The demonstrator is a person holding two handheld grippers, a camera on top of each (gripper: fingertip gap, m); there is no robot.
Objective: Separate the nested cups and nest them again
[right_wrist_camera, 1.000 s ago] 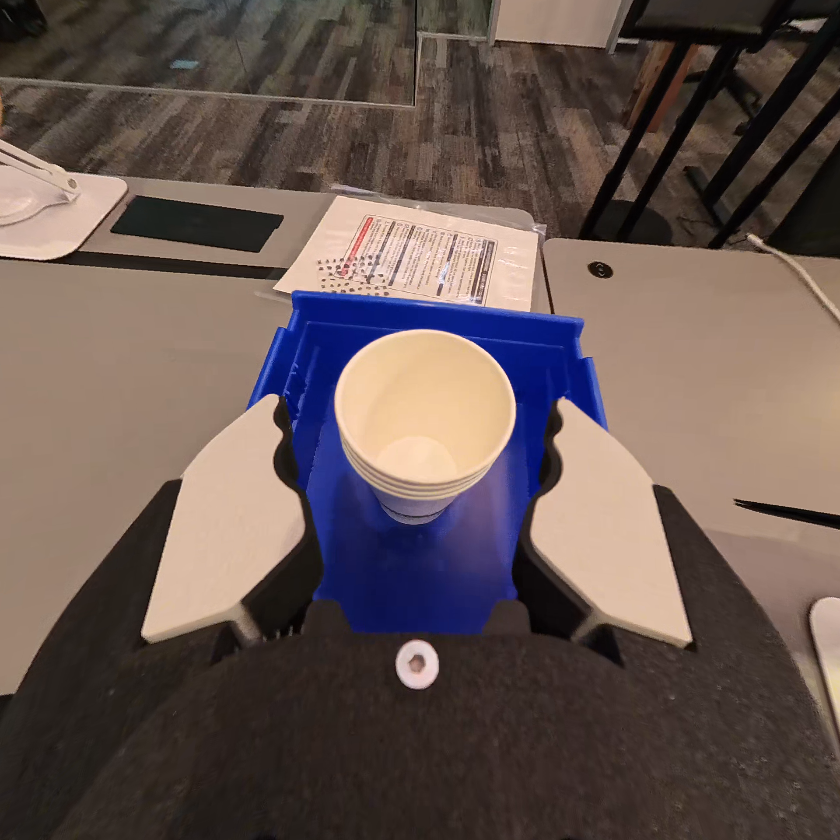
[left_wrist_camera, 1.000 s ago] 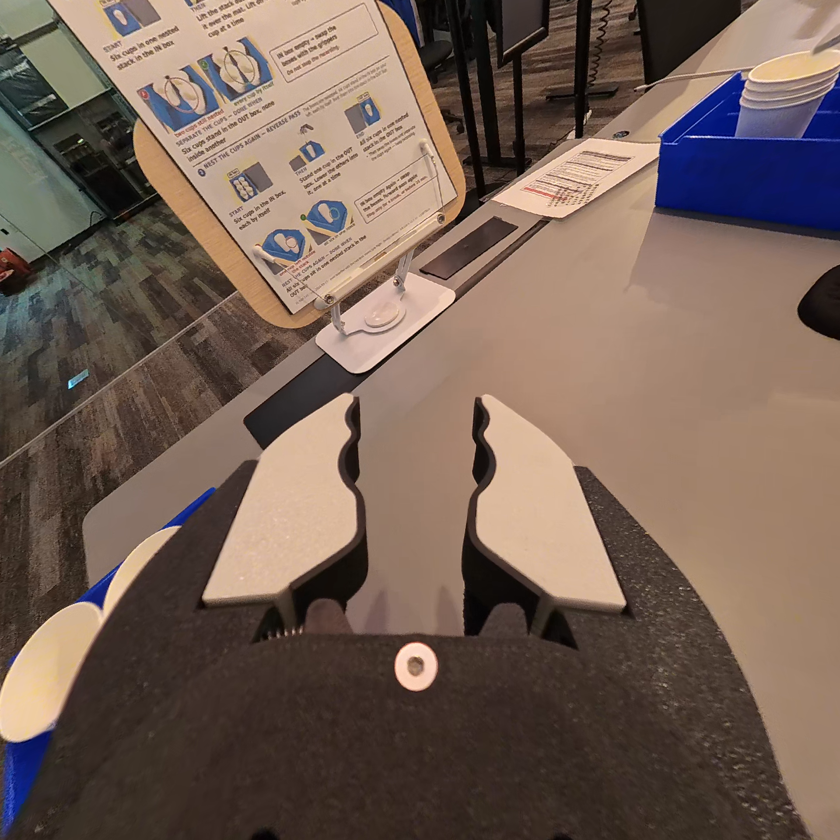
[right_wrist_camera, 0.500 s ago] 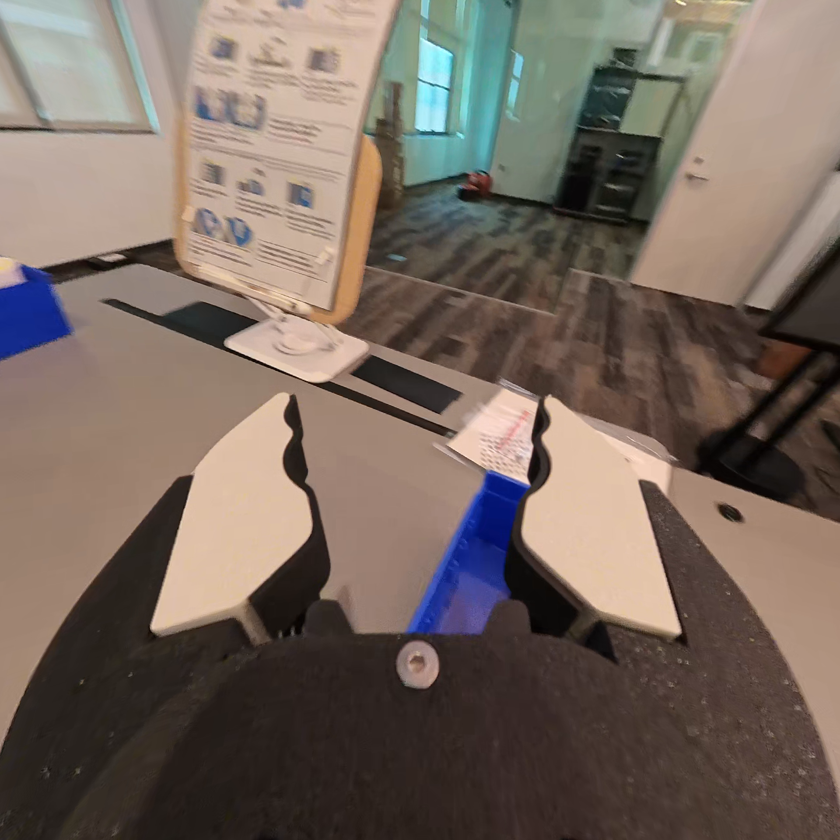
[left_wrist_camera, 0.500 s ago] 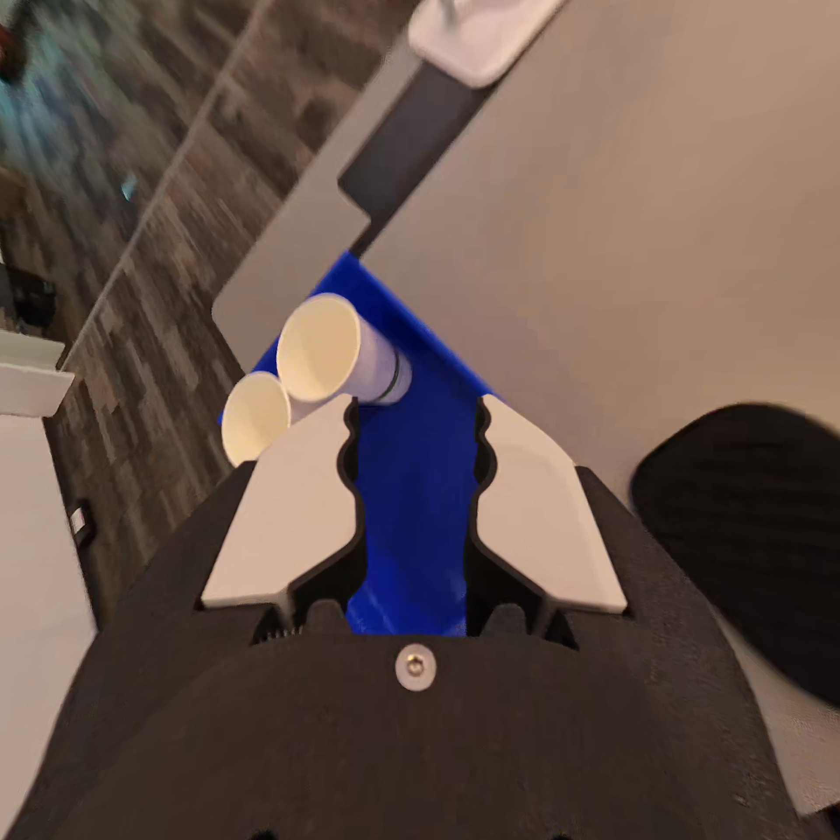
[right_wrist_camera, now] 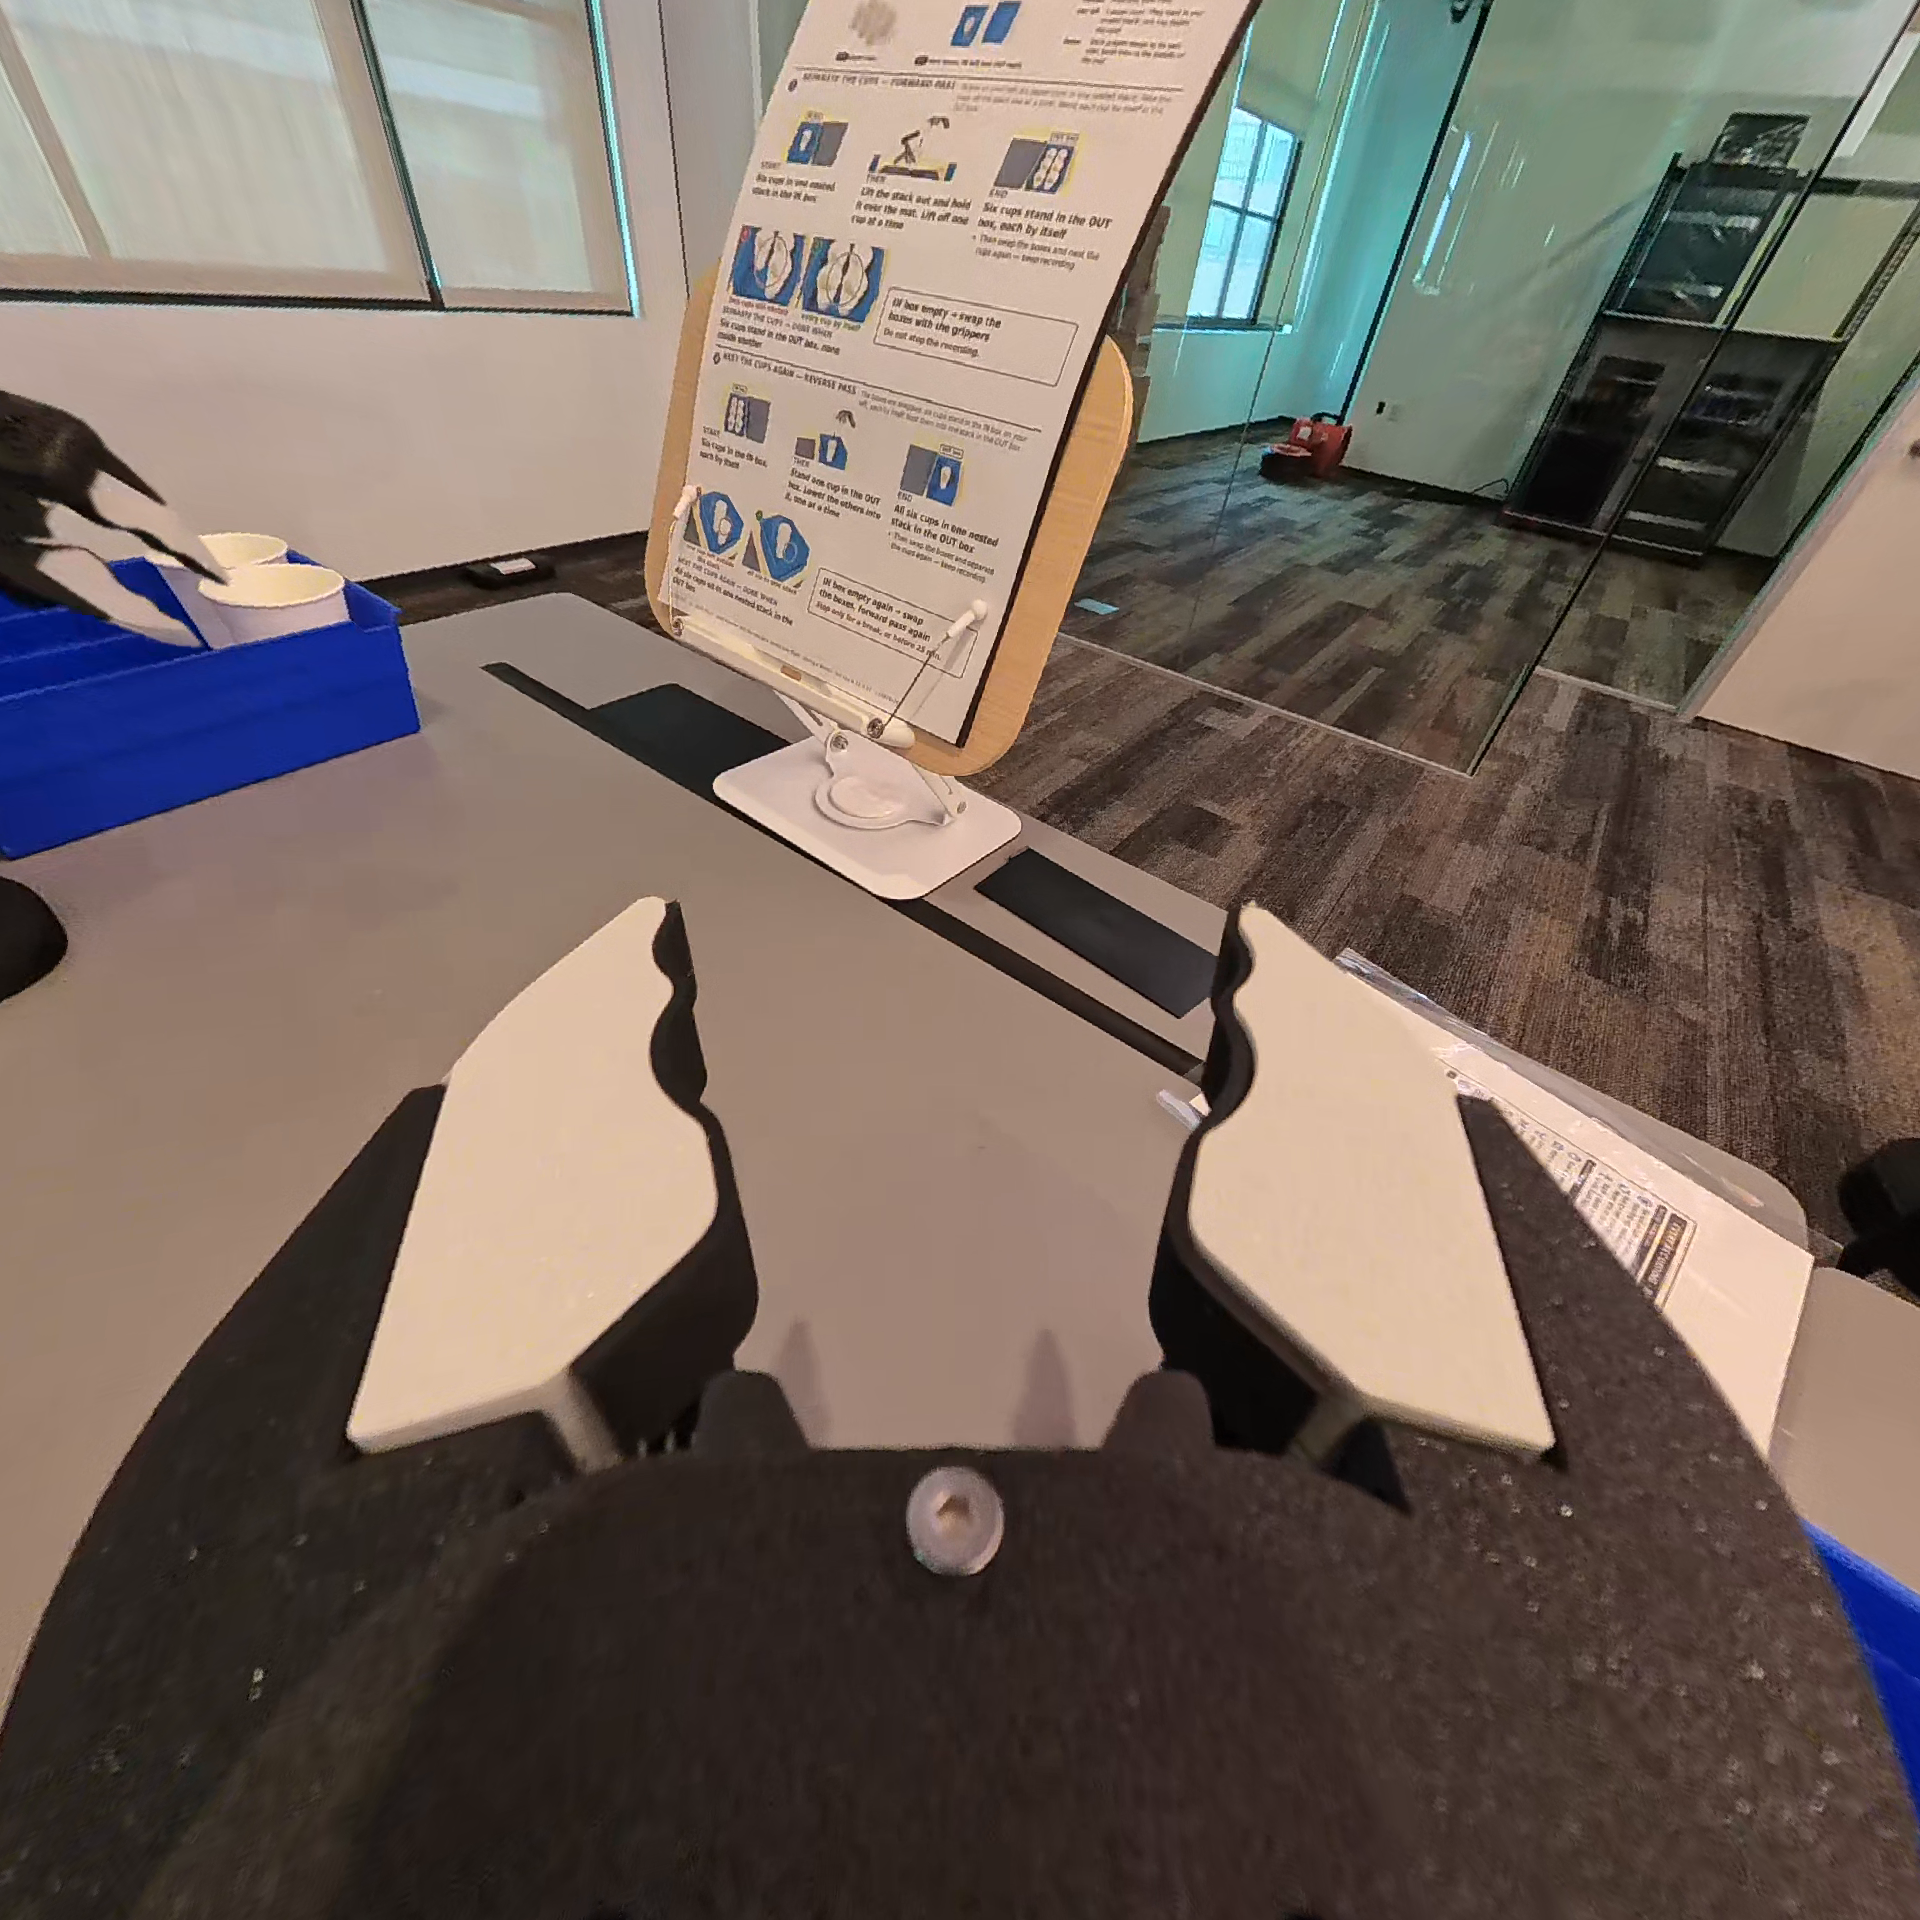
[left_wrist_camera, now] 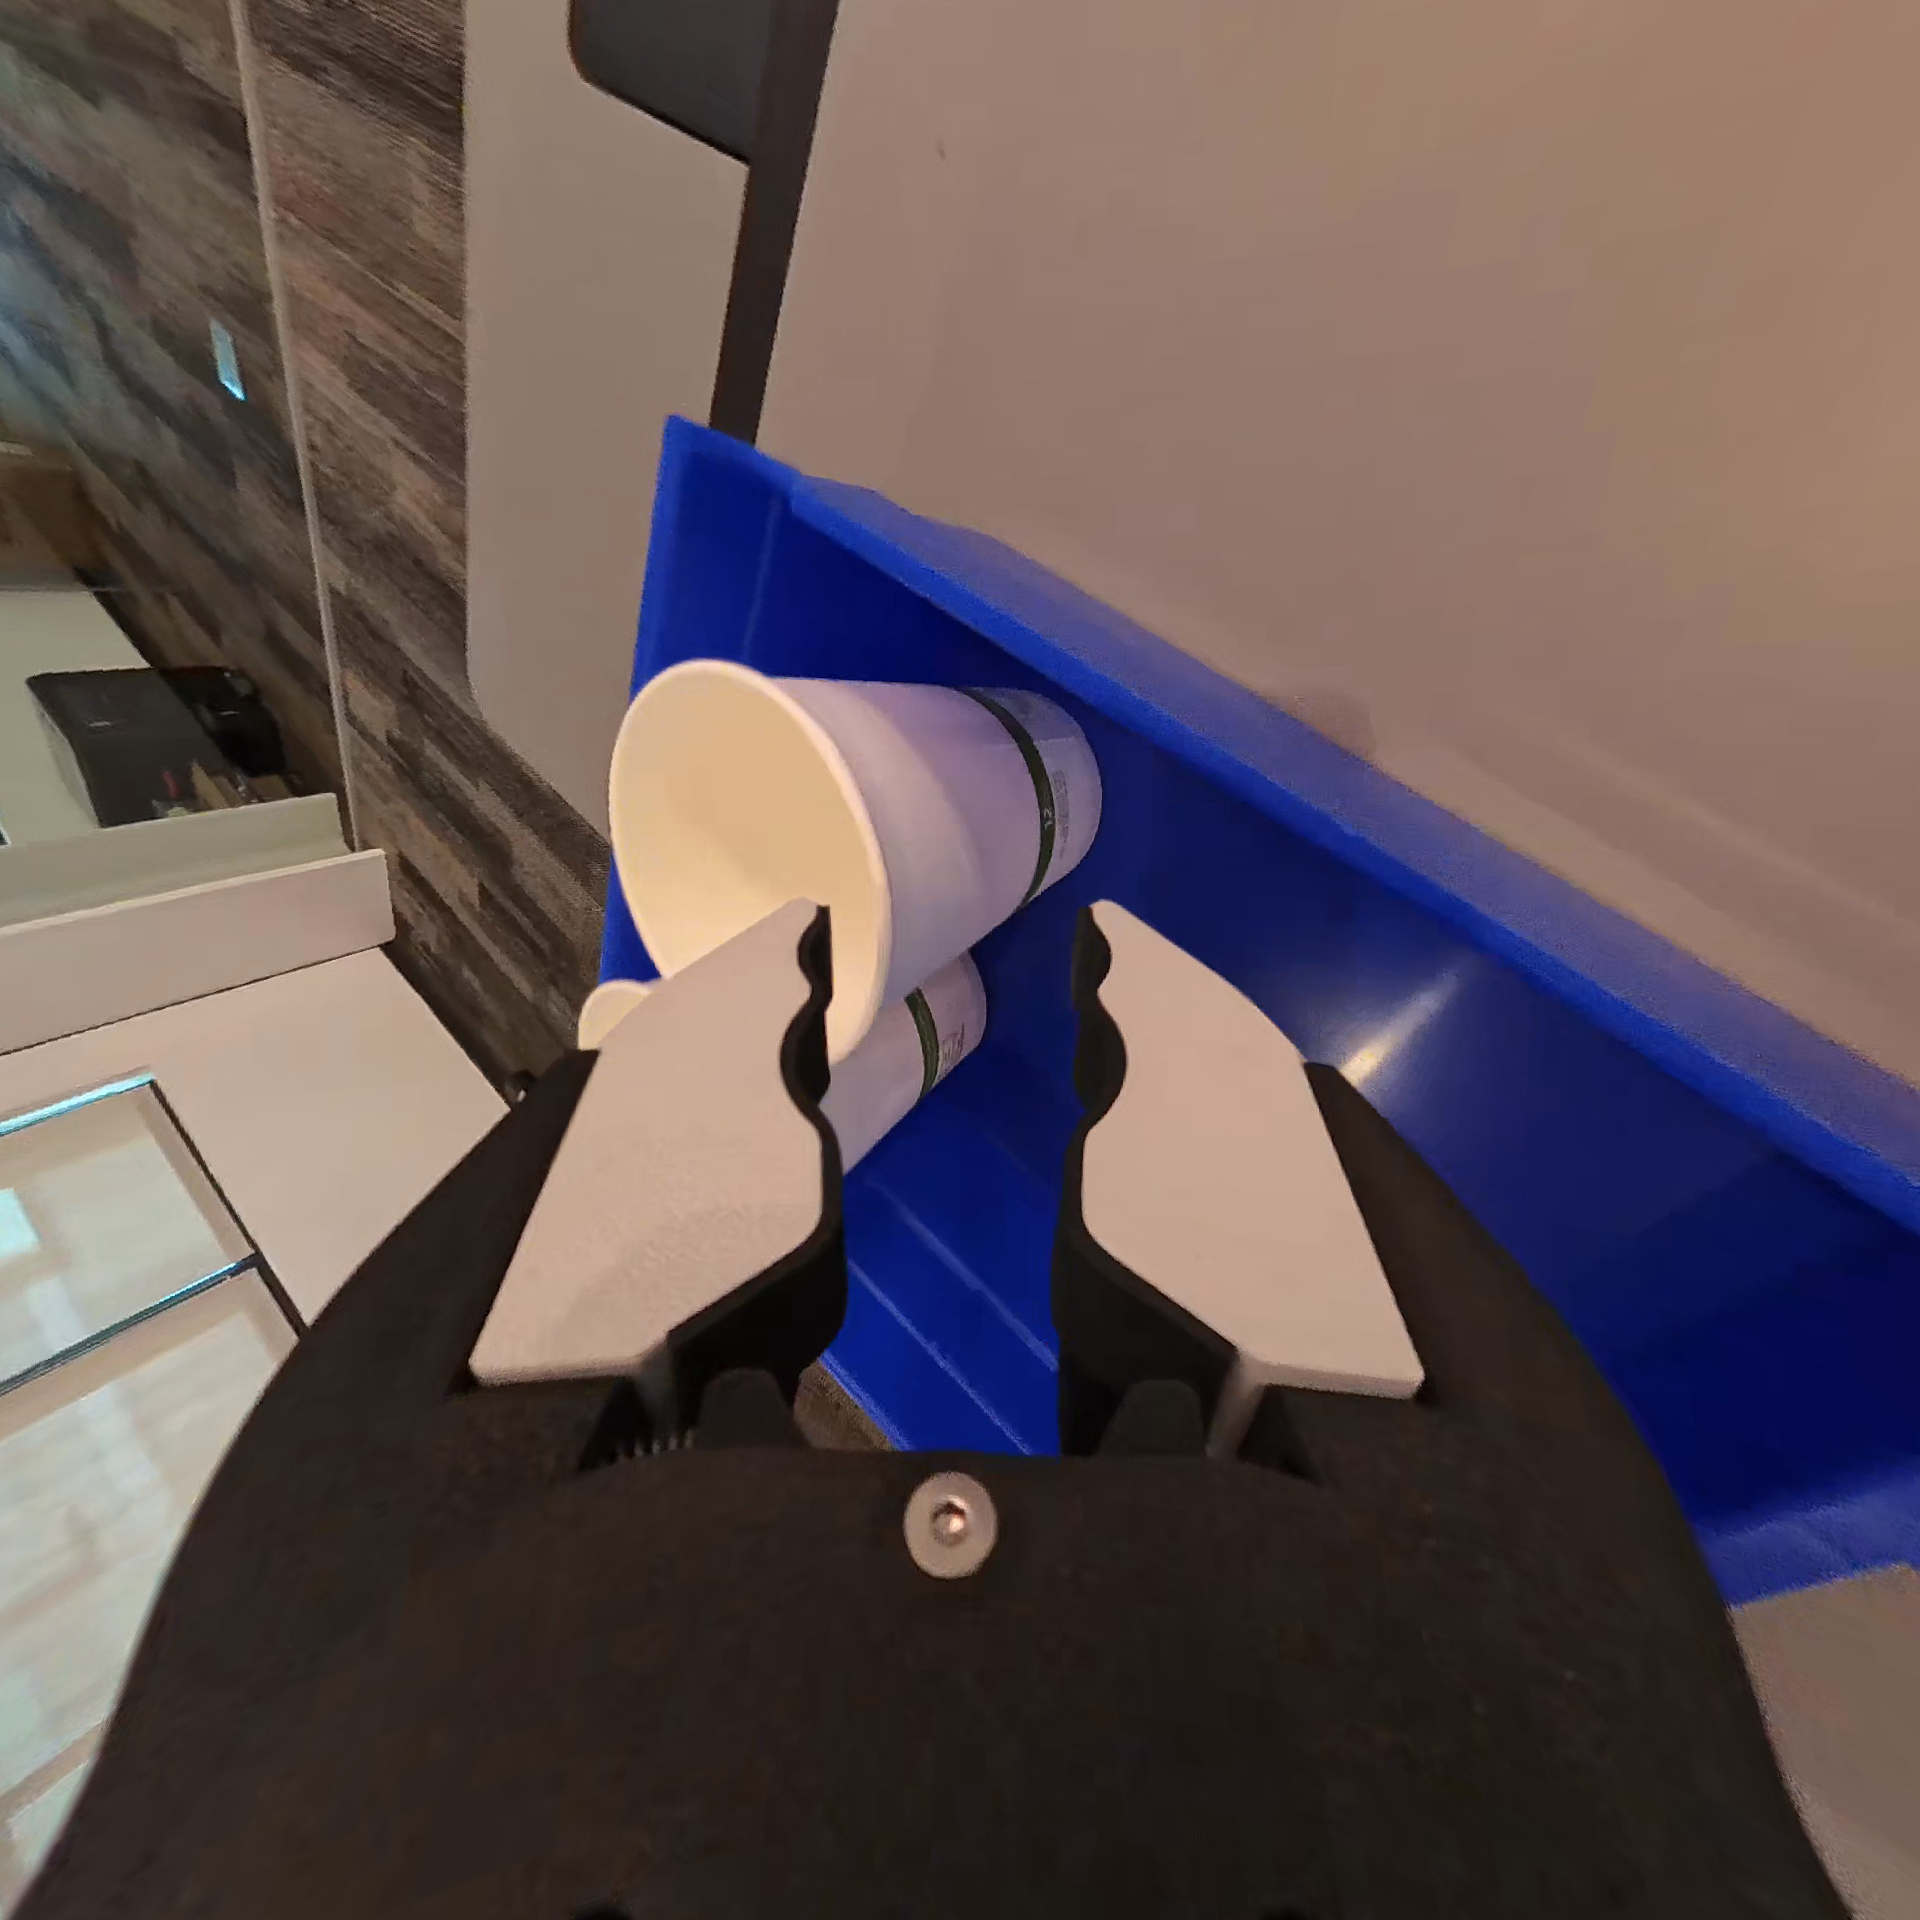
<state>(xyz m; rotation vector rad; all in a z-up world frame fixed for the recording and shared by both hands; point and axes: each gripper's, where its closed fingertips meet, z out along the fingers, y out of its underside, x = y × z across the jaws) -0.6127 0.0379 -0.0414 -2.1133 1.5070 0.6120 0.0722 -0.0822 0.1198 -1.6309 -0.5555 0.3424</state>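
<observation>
Currently, working L to R: my left gripper (left_wrist_camera: 951,914) is held over the blue bin (left_wrist_camera: 1351,935) at the table's L end, tongs apart with nothing between them; its L finger overlaps the rim of the nearer paper cup (left_wrist_camera: 831,831) in the wrist view, but I can't confirm contact. A second cup (left_wrist_camera: 925,1039) stands just beside it in the same bin, partly hidden by that finger. Handling est.: thin paper cups, very light, soft-walled, so they crush under a hard squeeze; the rolled rim is the stiffest part. Recommended hold: pinch the wall just below the rim, one finger inside, one outside, low force. The surface looks matte, so slip risk is low; tip-over risk is higher since the cups are empty. Each cup carries a dark band and a small printed label near its base; I won't transcribe it. Center: an instruction sheet on a stand (right_wrist_camera: 914,416), with pictures and text, content not reported. Right: my right gripper (right_wrist_camera: 951,935) is over the bare grey table (right_wrist_camera: 364,987), tongs wide apart, empty. A printed sheet (right_wrist_camera: 1621,1216) lies at far R.
</observation>
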